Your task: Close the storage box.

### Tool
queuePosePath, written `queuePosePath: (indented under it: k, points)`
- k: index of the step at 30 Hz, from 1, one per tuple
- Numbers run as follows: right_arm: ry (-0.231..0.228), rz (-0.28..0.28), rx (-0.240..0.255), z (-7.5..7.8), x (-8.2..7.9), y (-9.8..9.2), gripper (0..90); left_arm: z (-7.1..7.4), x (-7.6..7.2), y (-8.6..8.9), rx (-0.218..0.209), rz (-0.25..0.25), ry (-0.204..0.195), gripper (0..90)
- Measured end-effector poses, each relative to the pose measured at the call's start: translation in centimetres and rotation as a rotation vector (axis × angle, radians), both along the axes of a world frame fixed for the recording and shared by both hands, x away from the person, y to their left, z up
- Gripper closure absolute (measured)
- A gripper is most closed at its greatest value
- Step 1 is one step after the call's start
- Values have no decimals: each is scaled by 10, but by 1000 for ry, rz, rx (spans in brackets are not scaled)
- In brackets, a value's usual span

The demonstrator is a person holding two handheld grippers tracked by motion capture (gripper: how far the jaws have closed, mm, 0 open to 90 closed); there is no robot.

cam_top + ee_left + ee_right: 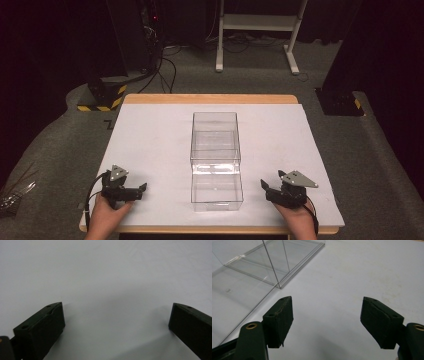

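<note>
Two clear plastic boxes are seen in the middle of a white table, the far one upright and the near one lying end to end against it. Both are flanked by a left gripper and a right gripper, each held low near the table's near edge, jaws spread apart and empty. Placed so, the grippers are judged ready to close in from either side.

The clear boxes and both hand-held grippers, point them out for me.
far clear box (215,131), high view, top face.
near clear box (217,190), high view, top face.
left hand-held gripper (142,189), high view, jaw tips.
right hand-held gripper (264,186), high view, jaw tips.
</note>
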State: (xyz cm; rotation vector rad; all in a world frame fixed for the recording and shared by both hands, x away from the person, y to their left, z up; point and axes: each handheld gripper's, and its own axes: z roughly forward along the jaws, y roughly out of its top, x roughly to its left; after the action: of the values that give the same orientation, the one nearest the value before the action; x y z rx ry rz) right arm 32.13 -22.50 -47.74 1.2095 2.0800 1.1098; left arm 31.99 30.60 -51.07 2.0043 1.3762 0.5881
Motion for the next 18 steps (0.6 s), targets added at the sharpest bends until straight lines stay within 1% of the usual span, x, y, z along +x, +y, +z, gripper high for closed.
queuePosePath:
  k: [18]
  points:
    - [-39,63,21,15,-16,13,263,0,0,0,0,0,-1,5]
